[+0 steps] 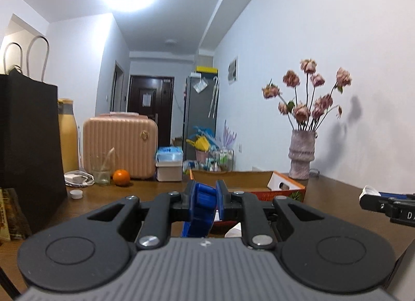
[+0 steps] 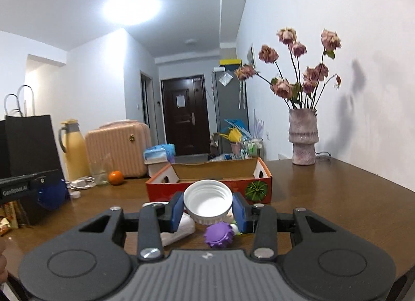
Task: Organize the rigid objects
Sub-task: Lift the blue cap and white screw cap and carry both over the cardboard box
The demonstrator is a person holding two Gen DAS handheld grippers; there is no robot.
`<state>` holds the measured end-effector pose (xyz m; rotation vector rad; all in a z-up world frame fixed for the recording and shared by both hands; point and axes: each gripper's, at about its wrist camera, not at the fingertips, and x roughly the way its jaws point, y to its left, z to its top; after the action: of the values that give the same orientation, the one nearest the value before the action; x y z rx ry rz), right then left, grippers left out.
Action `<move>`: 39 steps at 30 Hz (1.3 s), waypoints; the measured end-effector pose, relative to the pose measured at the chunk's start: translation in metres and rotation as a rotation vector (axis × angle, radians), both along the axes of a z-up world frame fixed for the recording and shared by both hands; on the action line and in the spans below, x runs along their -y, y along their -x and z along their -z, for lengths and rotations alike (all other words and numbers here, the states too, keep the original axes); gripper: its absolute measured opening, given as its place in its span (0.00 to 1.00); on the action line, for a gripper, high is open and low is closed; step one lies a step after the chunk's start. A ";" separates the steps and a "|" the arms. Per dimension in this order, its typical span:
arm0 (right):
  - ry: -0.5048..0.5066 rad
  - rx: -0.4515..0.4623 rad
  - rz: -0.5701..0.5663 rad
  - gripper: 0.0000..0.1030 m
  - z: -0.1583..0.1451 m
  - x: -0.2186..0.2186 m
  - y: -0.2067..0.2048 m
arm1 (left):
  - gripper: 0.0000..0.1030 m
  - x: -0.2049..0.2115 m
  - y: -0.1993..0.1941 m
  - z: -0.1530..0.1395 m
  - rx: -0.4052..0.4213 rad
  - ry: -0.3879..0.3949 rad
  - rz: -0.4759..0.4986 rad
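My left gripper is shut on a blue ribbed plastic cap, held edge-on above the brown table, just in front of the red cardboard box. My right gripper is shut on a white threaded jar lid, its open side facing the camera, near the front wall of the same box. Below it on the table lie a purple ridged cap and a white tube. The left gripper with its blue cap shows at the left of the right wrist view.
A vase of dried roses stands by the right wall. At the table's left stand a black paper bag, a yellow flask, a pink case, a glass, an orange, a charger and a small white cap.
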<state>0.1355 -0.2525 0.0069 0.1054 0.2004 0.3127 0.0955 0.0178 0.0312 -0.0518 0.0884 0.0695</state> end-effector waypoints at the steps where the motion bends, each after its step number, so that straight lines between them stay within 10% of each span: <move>1: -0.003 0.008 -0.005 0.38 -0.001 0.000 0.006 | 0.16 0.000 0.006 -0.001 0.008 0.005 -0.002; 21: -0.029 0.049 0.002 0.38 -0.009 -0.009 -0.017 | 0.16 -0.014 -0.048 -0.010 0.052 0.052 -0.051; 31: -0.013 0.012 -0.023 0.38 -0.023 -0.015 -0.169 | 0.16 -0.017 -0.173 -0.023 0.213 0.060 -0.009; 39: 0.042 -0.048 -0.041 0.38 -0.022 -0.025 -0.318 | 0.16 -0.015 -0.319 -0.018 0.055 0.012 -0.015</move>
<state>0.4531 -0.2273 0.0291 0.0676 0.2563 0.3469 0.4142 0.0325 0.0492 -0.0664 0.0338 0.0829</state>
